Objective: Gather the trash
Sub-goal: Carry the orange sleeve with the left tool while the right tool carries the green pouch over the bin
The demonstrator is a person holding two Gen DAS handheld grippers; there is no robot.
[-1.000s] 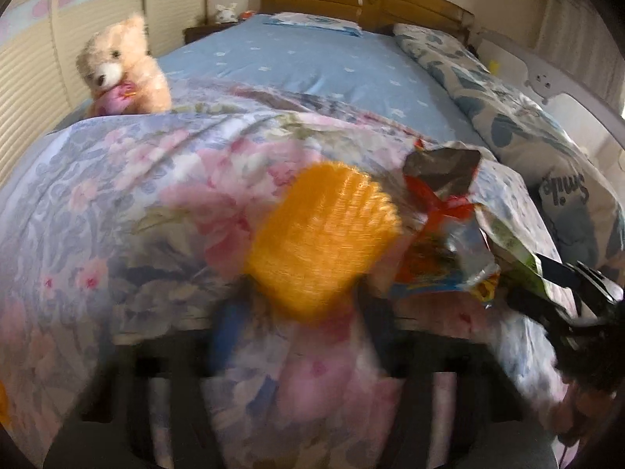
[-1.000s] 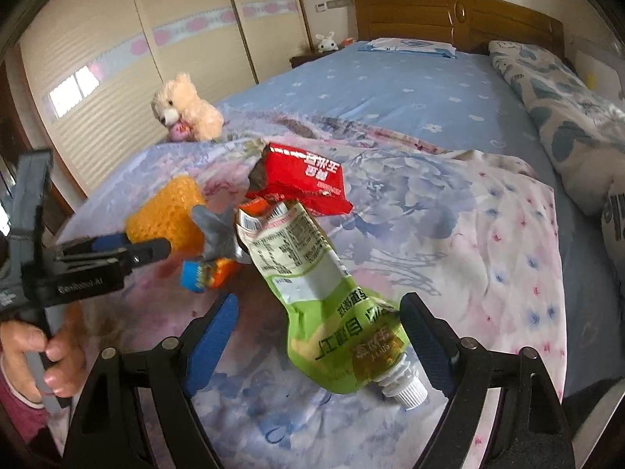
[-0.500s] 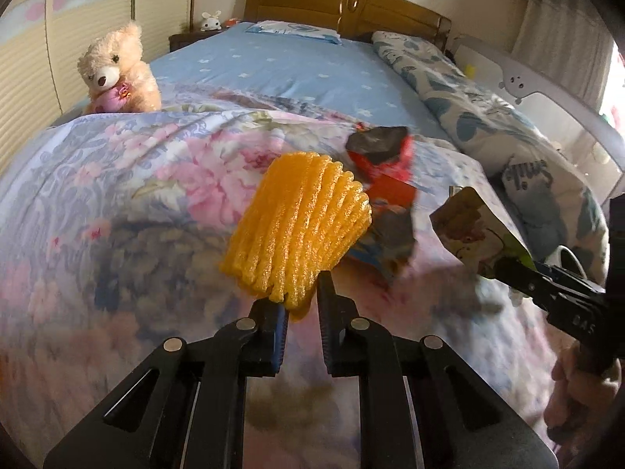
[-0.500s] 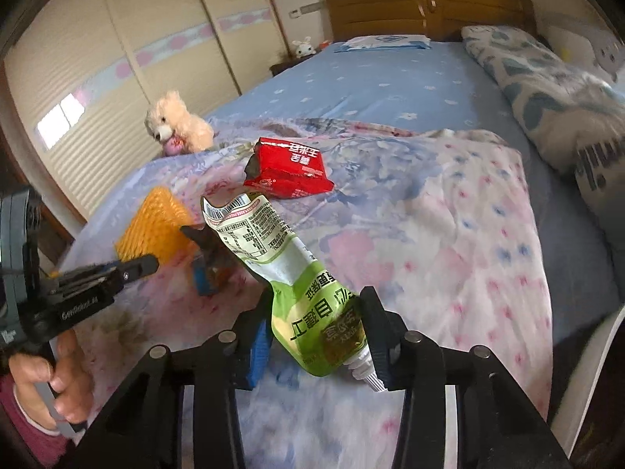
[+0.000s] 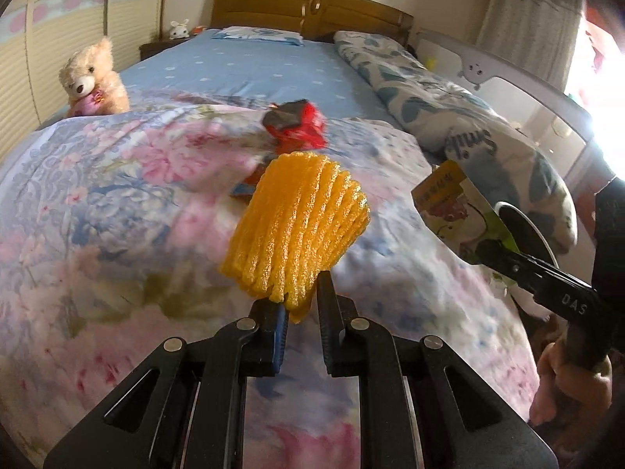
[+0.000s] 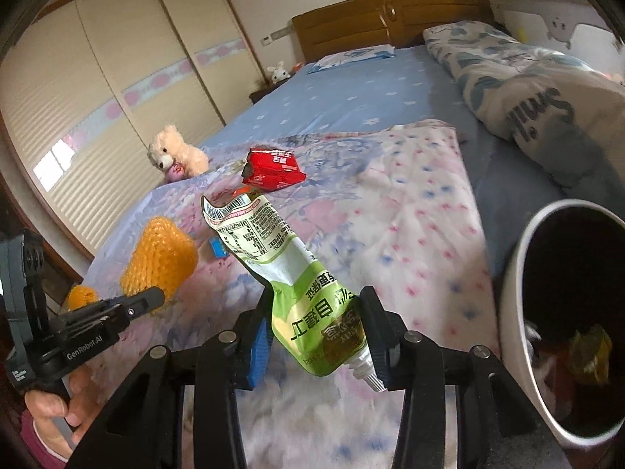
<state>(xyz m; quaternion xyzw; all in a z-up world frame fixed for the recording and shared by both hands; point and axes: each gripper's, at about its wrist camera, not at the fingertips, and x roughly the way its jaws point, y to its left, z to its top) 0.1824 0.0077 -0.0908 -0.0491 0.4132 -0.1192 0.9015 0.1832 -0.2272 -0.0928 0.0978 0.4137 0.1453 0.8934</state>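
Note:
My left gripper (image 5: 300, 301) is shut on the lower edge of an orange foam net (image 5: 300, 226) and holds it above the floral quilt (image 5: 117, 195). My right gripper (image 6: 316, 305) is shut on a green and white spout pouch (image 6: 289, 273), cap end down, also clear of the quilt. Each gripper shows in the other's view: the left gripper (image 6: 154, 297) with the foam net (image 6: 160, 258), the right gripper (image 5: 500, 252) with the pouch (image 5: 453, 207). A red wrapper (image 6: 273, 168) and a small blue wrapper (image 6: 216, 248) lie on the quilt.
A white bin (image 6: 519, 273) with a dark inside and some trash in it stands close at the right of the bed. A teddy bear (image 5: 91, 78) sits at the left edge. A rolled patterned duvet (image 5: 468, 125) lies along the right. A second orange piece (image 6: 80, 297) lies at the quilt's left edge.
Both grippers closed on their items and lifted them off the quilt: left on the foam net, right on the pouch. Both moved right, and the white bin came into the right wrist view.

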